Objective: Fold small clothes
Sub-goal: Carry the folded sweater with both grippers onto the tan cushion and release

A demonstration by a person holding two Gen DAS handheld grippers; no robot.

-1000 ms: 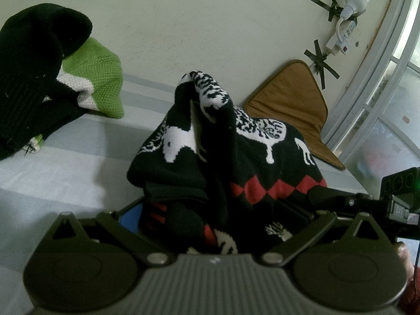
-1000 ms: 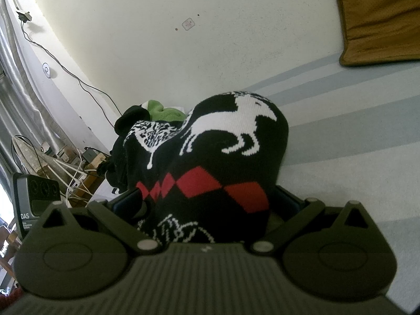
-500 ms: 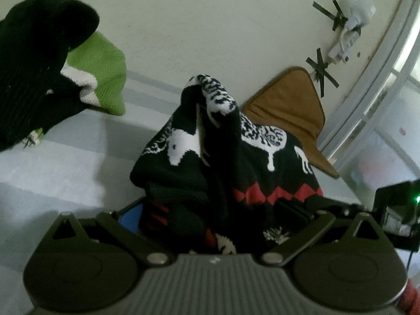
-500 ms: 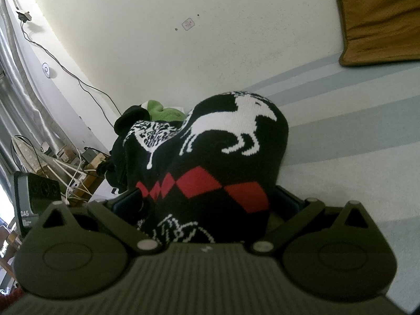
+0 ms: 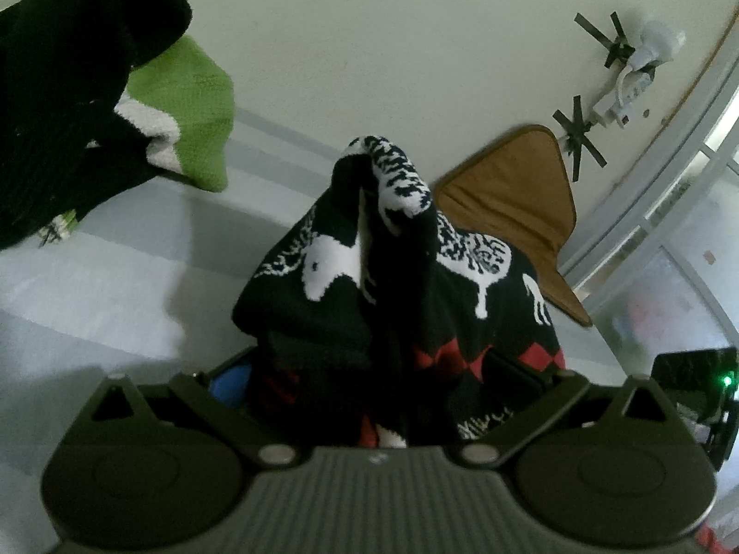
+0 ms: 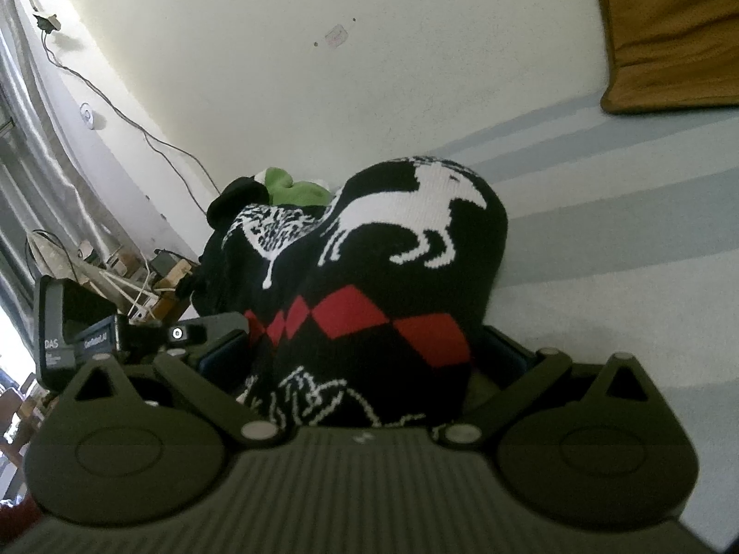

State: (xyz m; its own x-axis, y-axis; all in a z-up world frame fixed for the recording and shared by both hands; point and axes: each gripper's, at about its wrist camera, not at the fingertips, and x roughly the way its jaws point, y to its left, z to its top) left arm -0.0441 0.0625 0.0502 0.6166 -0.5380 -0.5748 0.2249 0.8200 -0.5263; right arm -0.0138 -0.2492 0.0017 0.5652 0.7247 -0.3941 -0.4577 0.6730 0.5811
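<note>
Black knit sweater (image 5: 415, 304) with white animal motifs and red diamonds is bunched between both sets of fingers, above the striped bed (image 6: 623, 231). Left gripper (image 5: 383, 383) and right gripper (image 6: 365, 355) each clamp its fabric. Judged soft, thick, floppy; best held at edges. Other clothes (image 5: 69, 106) lie beyond the left fingers.

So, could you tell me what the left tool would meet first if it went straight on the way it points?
The black patterned sweater it already grips; beyond that, probably the wall, though depth is unclear.
</note>
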